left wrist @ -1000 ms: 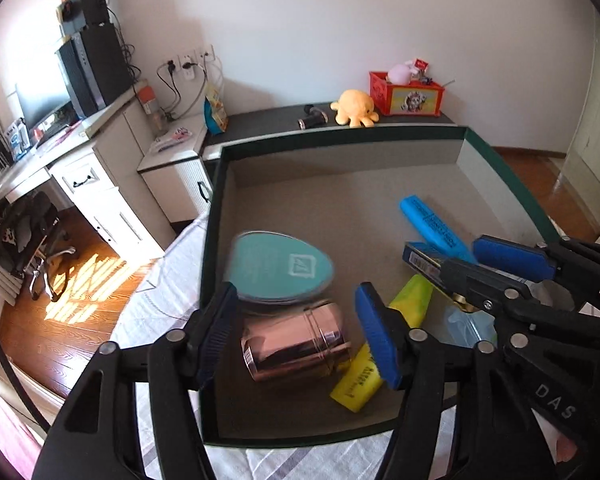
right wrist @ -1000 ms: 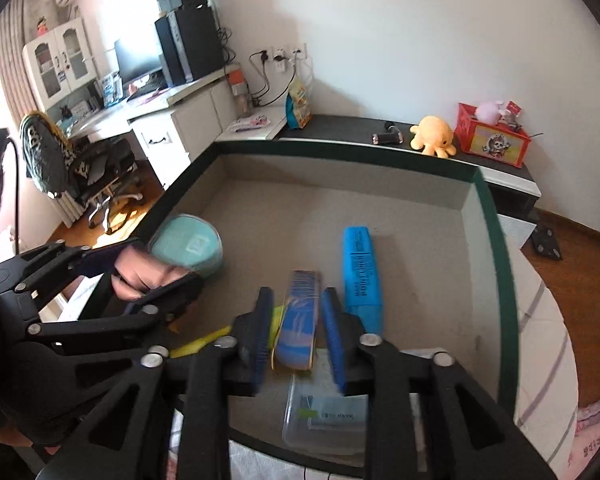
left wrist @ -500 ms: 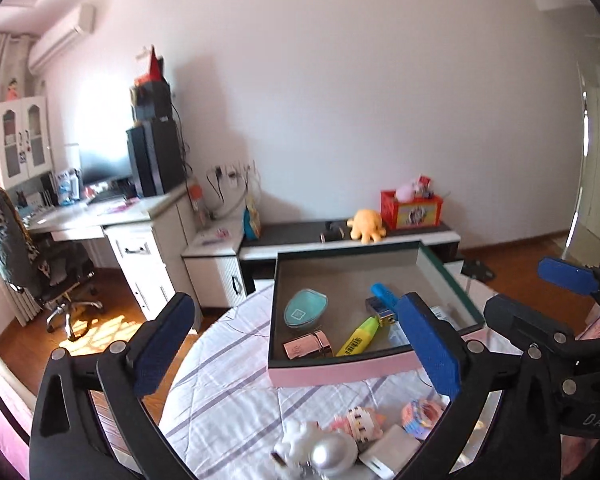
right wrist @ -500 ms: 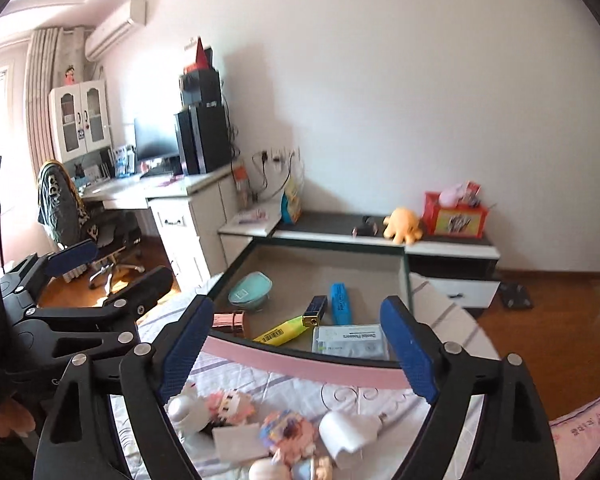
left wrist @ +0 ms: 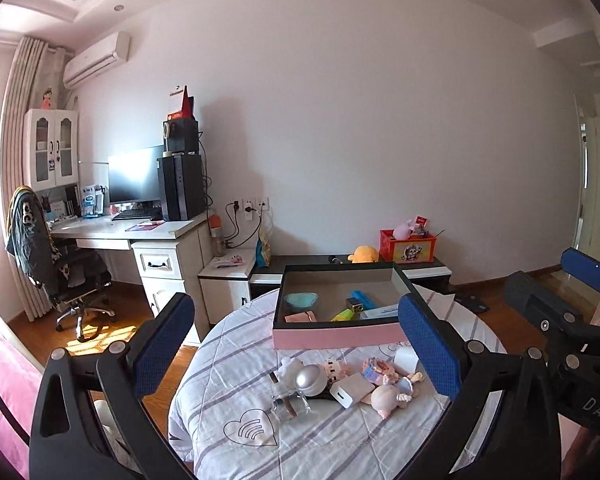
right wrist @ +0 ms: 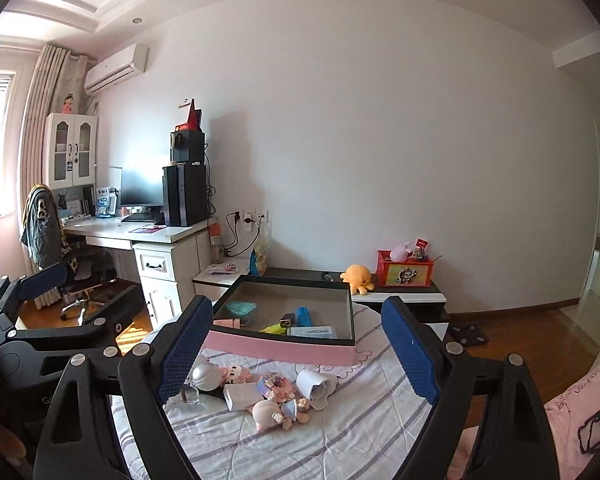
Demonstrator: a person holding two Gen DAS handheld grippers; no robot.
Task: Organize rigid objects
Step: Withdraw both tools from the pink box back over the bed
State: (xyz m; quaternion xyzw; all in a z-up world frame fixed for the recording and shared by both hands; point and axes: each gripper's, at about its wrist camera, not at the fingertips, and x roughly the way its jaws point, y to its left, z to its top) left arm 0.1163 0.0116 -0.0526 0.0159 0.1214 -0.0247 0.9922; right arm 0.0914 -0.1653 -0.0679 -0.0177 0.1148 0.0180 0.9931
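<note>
Pink-sided, one box [left wrist: 338, 336] sits on the striped round table [left wrist: 236, 396] and holds five things: one teal dish [left wrist: 301, 300], one pink case [left wrist: 300, 317], one yellow tube [left wrist: 342, 315], one blue bar [left wrist: 363, 299], one dark block [left wrist: 354, 303]. Both tongs, left gripper [left wrist: 300, 354] and right gripper [right wrist: 296, 350], gape with nothing between them. One loose toy heap [left wrist: 340, 386] lies before the box.

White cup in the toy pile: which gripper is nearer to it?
Right, probably. The cup lies straight ahead of the open right gripper, roughly centred between its fingers. From the open left gripper it sits off to the right, beside that gripper's right finger.
</note>
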